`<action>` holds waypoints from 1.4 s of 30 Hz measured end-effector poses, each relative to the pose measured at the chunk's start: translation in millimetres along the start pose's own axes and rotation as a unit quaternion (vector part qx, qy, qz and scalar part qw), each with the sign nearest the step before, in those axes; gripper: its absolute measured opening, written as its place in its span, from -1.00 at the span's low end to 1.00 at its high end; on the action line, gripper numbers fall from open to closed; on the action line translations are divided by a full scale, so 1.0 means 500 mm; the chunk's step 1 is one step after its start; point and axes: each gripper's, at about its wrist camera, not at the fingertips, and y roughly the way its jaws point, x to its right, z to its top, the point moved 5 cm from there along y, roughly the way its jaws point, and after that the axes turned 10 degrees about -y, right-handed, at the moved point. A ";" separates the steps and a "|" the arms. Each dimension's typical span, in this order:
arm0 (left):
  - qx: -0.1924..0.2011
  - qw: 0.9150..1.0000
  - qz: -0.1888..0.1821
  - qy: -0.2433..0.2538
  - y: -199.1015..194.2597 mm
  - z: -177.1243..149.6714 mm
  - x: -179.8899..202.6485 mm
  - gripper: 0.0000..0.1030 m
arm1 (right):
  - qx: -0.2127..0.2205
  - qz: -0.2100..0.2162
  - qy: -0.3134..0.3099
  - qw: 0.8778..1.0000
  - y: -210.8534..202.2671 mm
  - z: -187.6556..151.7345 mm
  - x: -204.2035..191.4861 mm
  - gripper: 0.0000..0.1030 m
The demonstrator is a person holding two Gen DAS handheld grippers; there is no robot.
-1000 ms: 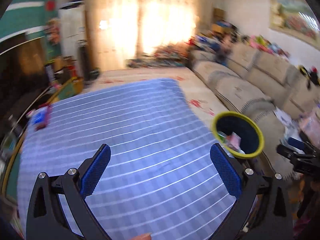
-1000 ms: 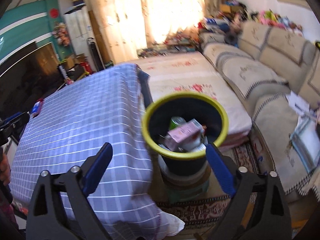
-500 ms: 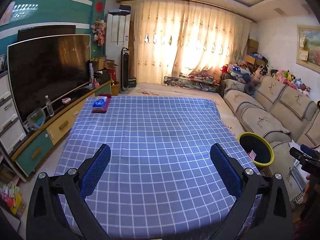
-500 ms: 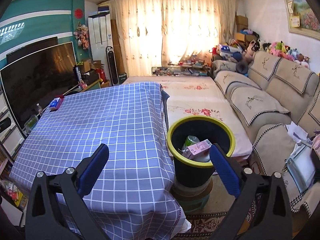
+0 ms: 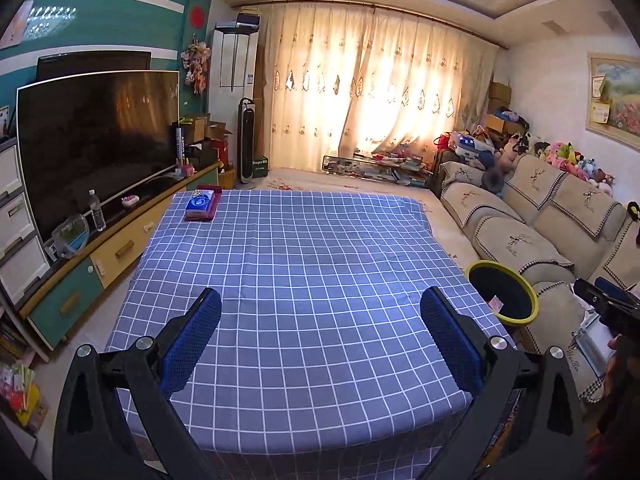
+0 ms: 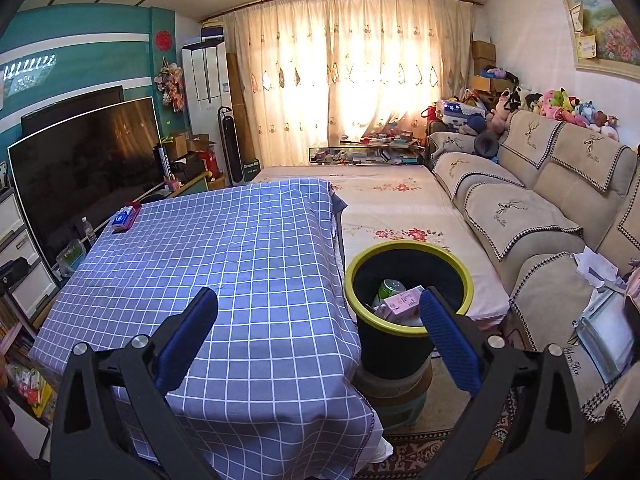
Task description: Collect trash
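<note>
Meanwhile the left gripper (image 5: 320, 320) hung over the near edge of the table (image 5: 304, 264), its blue fingers (image 5: 192, 336) spread wide with nothing between them. Ahead of it the checked cloth lay bare, save for a blue pack (image 5: 199, 203) on a red tray far ahead and to its left, at the table's far corner. Off to its right, just past the table's side edge, stood the bin (image 5: 502, 294) — black with a yellow rim — and a scrap of pink showed inside it. Farther right, at the frame's edge, the other gripper's black body was partly in view.

The right gripper (image 6: 318, 320) was also wide open and held nothing. Its left finger (image 6: 188, 332) sat over the cloth, while its right finger (image 6: 448, 340) overlapped the near rim of the bin (image 6: 408, 284), which stood just ahead and to the right, close beside the table's corner on a low stool (image 6: 394, 394). Inside lay the trash: a green can (image 6: 391, 288) and a pink carton (image 6: 402, 302) (other pieces beneath were too hidden to name). Beyond the bin a sofa (image 6: 540, 200) ran along the right, and a television (image 6: 80, 160) stood far to the left.
</note>
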 end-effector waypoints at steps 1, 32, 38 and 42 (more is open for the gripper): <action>-0.001 1.000 0.000 0.001 0.003 0.002 0.002 0.91 | 0.000 0.000 0.000 1.000 0.001 0.000 0.000 0.86; -0.005 1.000 -0.003 0.007 0.014 0.004 0.014 0.91 | 0.006 0.002 0.003 1.000 -0.002 0.002 -0.004 0.86; -0.011 1.000 -0.005 0.005 0.026 0.000 0.010 0.91 | 0.001 0.001 0.003 1.000 0.000 0.000 -0.007 0.86; -0.017 1.000 -0.006 0.006 0.036 -0.005 0.009 0.91 | 0.000 0.002 0.003 1.000 0.001 -0.001 -0.007 0.86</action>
